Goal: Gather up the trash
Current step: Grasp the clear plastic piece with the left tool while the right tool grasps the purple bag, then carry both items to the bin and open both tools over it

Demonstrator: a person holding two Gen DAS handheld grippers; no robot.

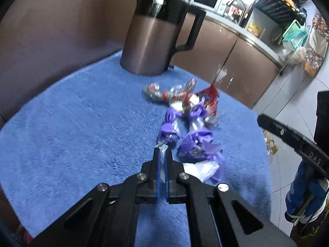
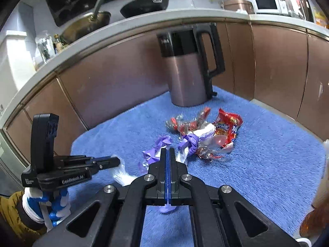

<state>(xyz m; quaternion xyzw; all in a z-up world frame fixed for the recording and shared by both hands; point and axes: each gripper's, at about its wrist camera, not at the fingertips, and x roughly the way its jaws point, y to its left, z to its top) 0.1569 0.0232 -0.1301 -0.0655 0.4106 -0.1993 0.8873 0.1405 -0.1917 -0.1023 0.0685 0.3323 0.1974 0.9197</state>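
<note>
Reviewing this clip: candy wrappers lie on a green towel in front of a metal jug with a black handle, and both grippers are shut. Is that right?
Not quite. The towel is blue, not green, as both wrist views show. The rest holds: the wrappers lie in front of the metal jug with its black handle, and the left gripper and right gripper are both shut.

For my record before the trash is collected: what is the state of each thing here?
left gripper: fingers shut on clear wrapper
right gripper: fingers shut
purple wrappers: crumpled, on towel
red bag: crumpled, lying on towel
kettle: upright
</note>
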